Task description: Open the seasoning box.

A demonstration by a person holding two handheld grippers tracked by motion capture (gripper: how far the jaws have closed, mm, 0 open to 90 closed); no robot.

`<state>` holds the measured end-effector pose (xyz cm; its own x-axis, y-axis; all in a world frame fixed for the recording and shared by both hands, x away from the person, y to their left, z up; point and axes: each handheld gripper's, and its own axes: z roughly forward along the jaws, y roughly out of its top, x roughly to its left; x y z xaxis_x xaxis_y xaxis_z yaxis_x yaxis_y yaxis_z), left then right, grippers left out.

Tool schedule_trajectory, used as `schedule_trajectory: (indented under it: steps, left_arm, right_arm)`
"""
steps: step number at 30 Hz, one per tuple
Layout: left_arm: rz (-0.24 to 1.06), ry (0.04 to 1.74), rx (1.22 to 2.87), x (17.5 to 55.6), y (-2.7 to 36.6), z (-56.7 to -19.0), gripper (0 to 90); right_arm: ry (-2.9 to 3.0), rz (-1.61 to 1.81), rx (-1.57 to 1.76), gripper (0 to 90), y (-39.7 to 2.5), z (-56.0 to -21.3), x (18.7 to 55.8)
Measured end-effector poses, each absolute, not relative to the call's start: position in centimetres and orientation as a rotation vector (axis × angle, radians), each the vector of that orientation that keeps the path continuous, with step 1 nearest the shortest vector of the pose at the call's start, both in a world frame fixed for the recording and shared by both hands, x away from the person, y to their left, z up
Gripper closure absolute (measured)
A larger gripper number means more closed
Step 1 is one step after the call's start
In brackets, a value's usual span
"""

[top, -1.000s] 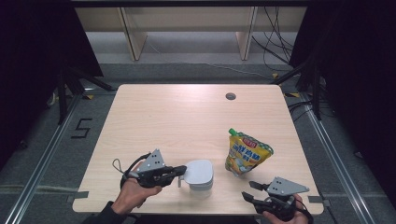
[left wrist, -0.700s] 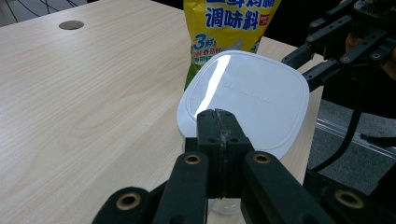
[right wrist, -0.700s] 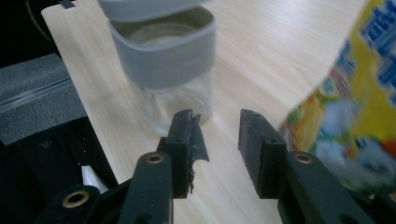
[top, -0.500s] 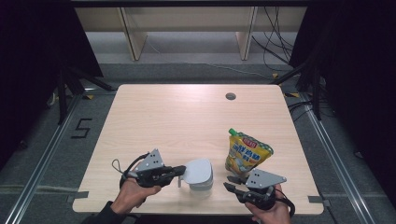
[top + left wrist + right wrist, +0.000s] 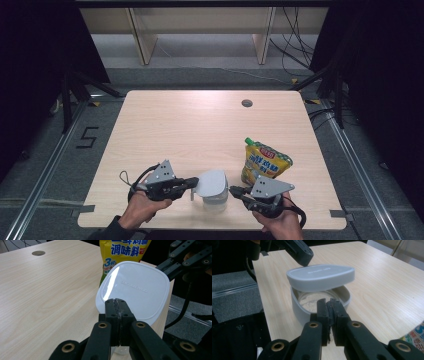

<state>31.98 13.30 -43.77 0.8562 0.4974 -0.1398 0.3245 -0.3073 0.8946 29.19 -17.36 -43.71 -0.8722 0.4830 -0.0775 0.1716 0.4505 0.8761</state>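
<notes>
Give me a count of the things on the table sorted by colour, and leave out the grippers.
White or pale grey: 2, the container and its lifted lid
Yellow: 1, the seasoning pouch
Total: 3

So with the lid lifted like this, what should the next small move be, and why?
Probably lift the lid clear: the left gripper holds its edge tilted above the container, exposing the powder, and the right gripper sits shut at the rim.
</notes>
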Motion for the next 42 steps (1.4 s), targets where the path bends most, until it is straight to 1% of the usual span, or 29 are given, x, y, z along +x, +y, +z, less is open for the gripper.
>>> schedule_trajectory:
  steps: [7, 11, 15, 16, 22, 25, 26, 29, 32, 34, 37, 42]
  left_arm:
    - [0.196, 0.607, 1.922, 32.0, 13.3, -43.8, 87.8]
    - [0.201, 0.622, 1.914, 32.1, 13.8, -43.9, 82.6]
    - [0.239, 0.669, 1.868, 31.8, 14.9, -43.7, 71.4]
    - [0.263, 0.635, 1.891, 31.6, 15.1, -43.6, 69.1]
    - [0.236, 0.645, 1.949, 30.3, 16.1, -44.9, 52.4]
    - [0.226, 0.664, 1.968, 29.9, 16.6, -45.9, 47.6]
    - [0.218, 0.699, 1.958, 29.6, 16.8, -46.1, 46.0]
    - [0.222, 0.712, 1.957, 29.3, 17.4, -46.5, 43.7]
    - [0.229, 0.716, 1.949, 29.1, 17.8, -46.7, 43.3]
    - [0.246, 0.687, 1.972, 29.0, 18.0, -46.8, 42.5]
    - [0.234, 0.712, 1.966, 28.7, 17.9, -47.1, 40.3]
    - [0.27, 0.694, 1.987, 28.6, 18.3, -47.5, 38.1]
  right_arm:
    - [2.397, 1.404, 0.553, 87.1, -16.7, -43.6, 29.2]
    - [2.407, 1.4, 0.526, 87.4, -16.4, -43.4, 29.3]
    - [2.392, 1.402, 0.522, 87.4, -16.1, -43.2, 29.3]
    - [2.377, 1.414, 0.525, 87.4, -16.0, -43.2, 29.3]
    - [2.376, 1.417, 0.516, 87.3, -15.7, -42.9, 29.3]
    - [2.382, 1.406, 0.506, 87.0, -15.5, -42.7, 29.3]
    - [2.38, 1.415, 0.506, 87.0, -15.4, -42.7, 29.2]
    - [2.362, 1.415, 0.505, 87.0, -15.1, -42.5, 29.2]
    - [2.376, 1.417, 0.515, 87.0, -14.9, -42.4, 29.1]
    - [2.387, 1.41, 0.49, 87.0, -14.8, -42.4, 29.2]
    - [2.383, 1.428, 0.487, 86.8, -14.5, -42.5, 29.3]
    - [2.381, 1.415, 0.498, 86.8, -14.1, -42.4, 29.2]
